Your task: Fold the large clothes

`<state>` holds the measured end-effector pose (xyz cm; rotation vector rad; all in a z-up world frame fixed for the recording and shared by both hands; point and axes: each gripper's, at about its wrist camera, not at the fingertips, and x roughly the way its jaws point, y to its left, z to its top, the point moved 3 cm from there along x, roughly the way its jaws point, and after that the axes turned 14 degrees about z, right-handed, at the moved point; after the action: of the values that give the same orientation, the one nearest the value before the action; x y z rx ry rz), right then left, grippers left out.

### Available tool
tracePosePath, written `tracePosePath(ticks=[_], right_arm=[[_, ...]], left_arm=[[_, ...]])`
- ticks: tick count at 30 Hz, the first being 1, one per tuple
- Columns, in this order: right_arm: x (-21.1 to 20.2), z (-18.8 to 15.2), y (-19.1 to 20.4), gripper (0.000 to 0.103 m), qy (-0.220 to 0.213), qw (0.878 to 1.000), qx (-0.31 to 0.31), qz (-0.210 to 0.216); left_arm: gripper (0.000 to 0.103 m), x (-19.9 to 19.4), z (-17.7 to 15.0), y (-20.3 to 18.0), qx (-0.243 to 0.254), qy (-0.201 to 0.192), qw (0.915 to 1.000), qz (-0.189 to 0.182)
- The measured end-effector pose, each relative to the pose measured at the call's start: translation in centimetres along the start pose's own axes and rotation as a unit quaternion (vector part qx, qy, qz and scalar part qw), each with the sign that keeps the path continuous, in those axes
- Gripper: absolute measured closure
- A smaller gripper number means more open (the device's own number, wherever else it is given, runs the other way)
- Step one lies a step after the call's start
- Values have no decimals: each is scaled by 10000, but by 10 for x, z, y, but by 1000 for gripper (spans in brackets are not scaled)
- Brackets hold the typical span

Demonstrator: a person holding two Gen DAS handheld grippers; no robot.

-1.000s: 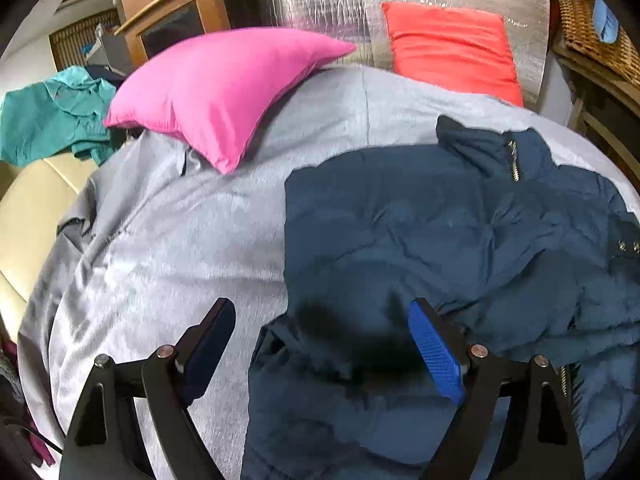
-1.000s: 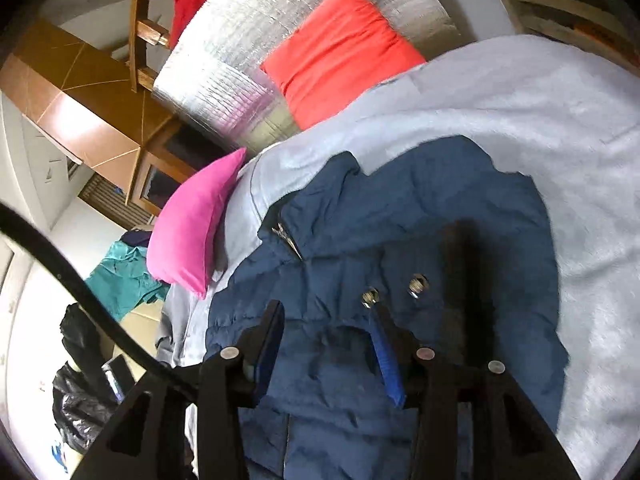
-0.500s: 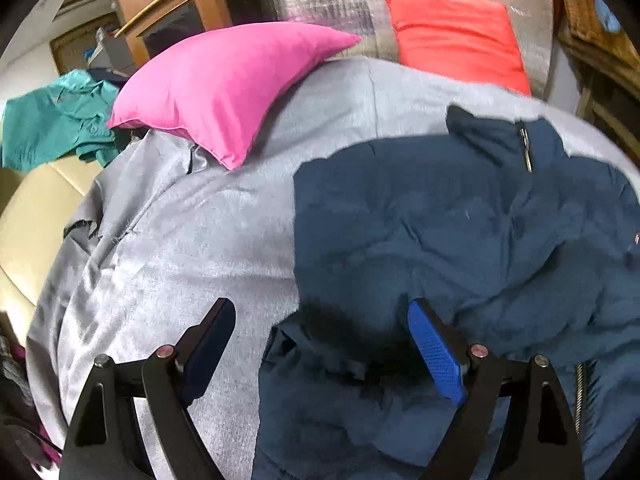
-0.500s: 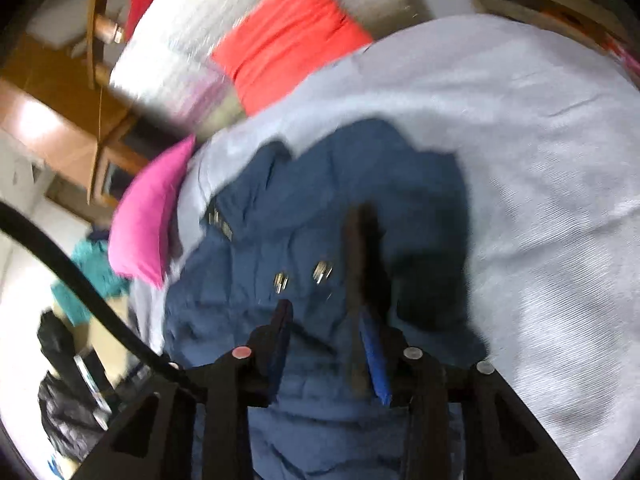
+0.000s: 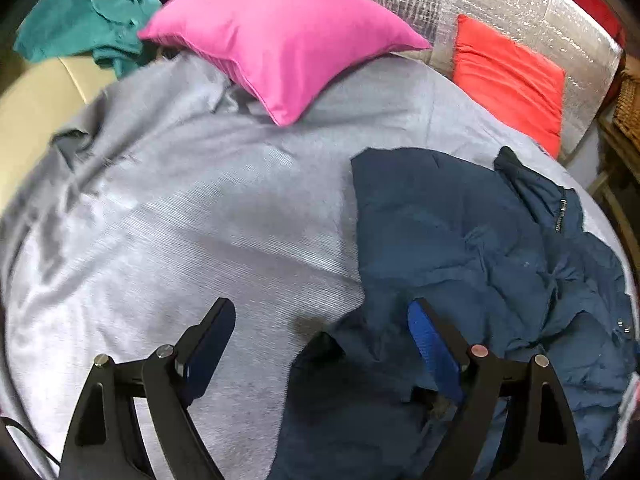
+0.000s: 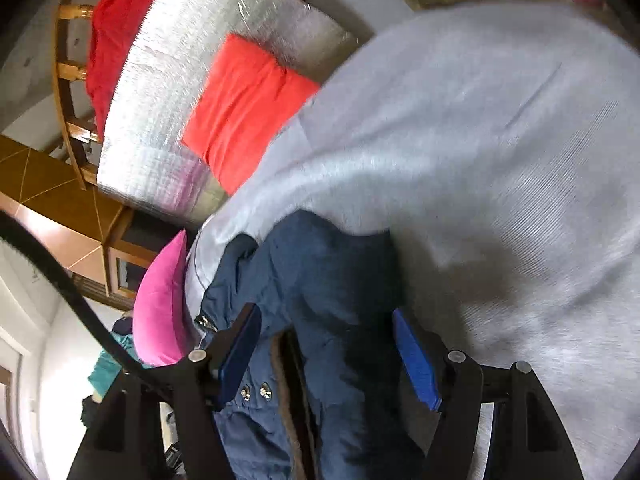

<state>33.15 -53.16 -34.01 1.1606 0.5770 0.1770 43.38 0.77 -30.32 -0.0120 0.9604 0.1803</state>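
Both views have swung rightward since the earlier frames. Right gripper (image 6: 326,354), jaws just opening, now wide and gripping nothing, straddles the navy quilted jacket (image 6: 320,288), its length running away toward the collar. Left gripper (image 5: 320,344), wide and empty, hovers over the jacket's near-left edge on the grey bed (image 5: 180,208).

Right claw (image 6: 326,344) hangs over the rumpled navy quilted jacket (image 6: 340,280), its jaws just sprung wider, blue pads clear on either side with the fabric between them and not pinched. The jacket lies on a pale grey bedspread (image 6: 500,140). Beyond it, a bright pink pillow (image 6: 160,312) to the left, a flat orange-red cushion (image 6: 248,108) leaning on silver foil padding (image 6: 168,92).
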Motion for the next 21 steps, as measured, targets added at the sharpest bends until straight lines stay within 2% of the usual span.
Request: tracePosePath(ticks=[4, 6, 7, 9, 10, 11, 14, 16, 17, 18, 20, 21], right_arm=[[13, -5, -9, 31, 123, 9996, -104, -223], [18, -8, -4, 42, 220, 9993, -239, -183], [25, -10, -1, 55, 310, 9987, -317, -255], [24, -14, 7, 64, 272, 9978, -483, -356], [23, -15, 10, 69, 262, 9977, -524, -329], [22, -16, 19, 71, 229, 9975, -601, -285], [13, -21, 42, 73, 65, 9944, -1034, -202], [8, -24, 54, 73, -12, 9910, -1319, -232], [11, -25, 52, 73, -9, 9901, -1354, -375], [15, -25, 44, 73, 30, 9903, -1282, -533], [24, -23, 19, 72, 164, 9925, -893, -818], [24, -22, 11, 69, 196, 9949, -655, -741]], left_arm=[[15, 5, 1, -2, -145, 148, 9986, -481], [15, 5, 0, -4, -247, 246, 9965, -755], [15, 7, -1, -6, -303, 328, 9947, -926], [15, 9, -2, -9, -376, 431, 9924, -1085], [17, 11, -3, -10, -448, 464, 9915, -1130], [29, 12, -3, -10, -501, 474, 9907, -1175], [40, 8, -4, -13, -464, 379, 9917, -1136], [41, 7, -3, -14, -397, 314, 9929, -1074], [41, 9, -3, -15, -386, 334, 9933, -1040], [40, 11, -3, -15, -401, 379, 9934, -1008], [31, 16, -5, -13, -503, 517, 9928, -960], [31, 16, -6, -10, -533, 543, 9924, -972]])
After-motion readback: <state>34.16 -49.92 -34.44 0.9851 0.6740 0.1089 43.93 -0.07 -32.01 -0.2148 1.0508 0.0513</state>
